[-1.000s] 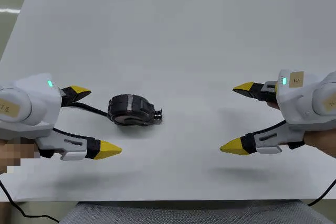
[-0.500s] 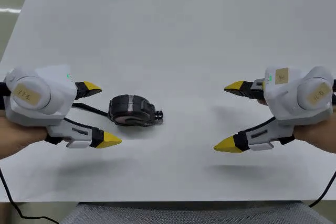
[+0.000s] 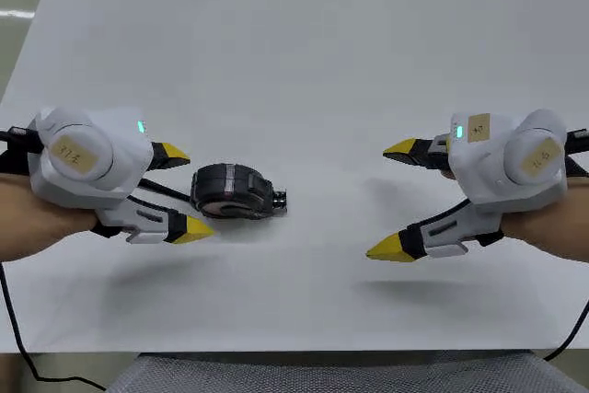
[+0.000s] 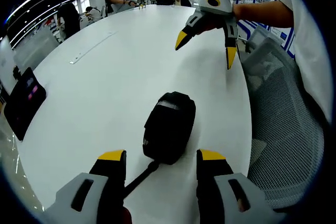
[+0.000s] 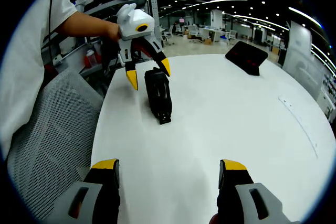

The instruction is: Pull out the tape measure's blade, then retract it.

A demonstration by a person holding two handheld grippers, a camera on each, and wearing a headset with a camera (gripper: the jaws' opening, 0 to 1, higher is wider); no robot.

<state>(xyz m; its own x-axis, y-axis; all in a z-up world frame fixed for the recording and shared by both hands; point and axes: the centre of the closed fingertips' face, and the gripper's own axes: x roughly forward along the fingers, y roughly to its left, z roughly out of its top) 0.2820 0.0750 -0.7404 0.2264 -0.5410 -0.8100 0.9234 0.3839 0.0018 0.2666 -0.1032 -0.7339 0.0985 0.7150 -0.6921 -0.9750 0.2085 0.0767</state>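
Two grippers, both released and holding nothing. Tape measure lies flat on the white counter, left of centre, blade fully wound in, hook end facing the right gripper. Its black strap trails back between the jaws of the left gripper, which flank the rear of the case without visibly touching it.

Step in hand, as I judge it: pin the case with the left gripper.
- Close across the flat sides, well onto the body and not only the rear corner, or the case will probably swivel when the blade is pulled.
- Keep the strap out of the pinch.
- Then bring the right gripper to the hook and nip the tab squarely. It is small and sits low on the counter.

Against one second ago: left gripper has advanced to the case and its jaws stand narrower. Right gripper has come slightly inward, jaws as wide as before. Tape measure has not shifted.
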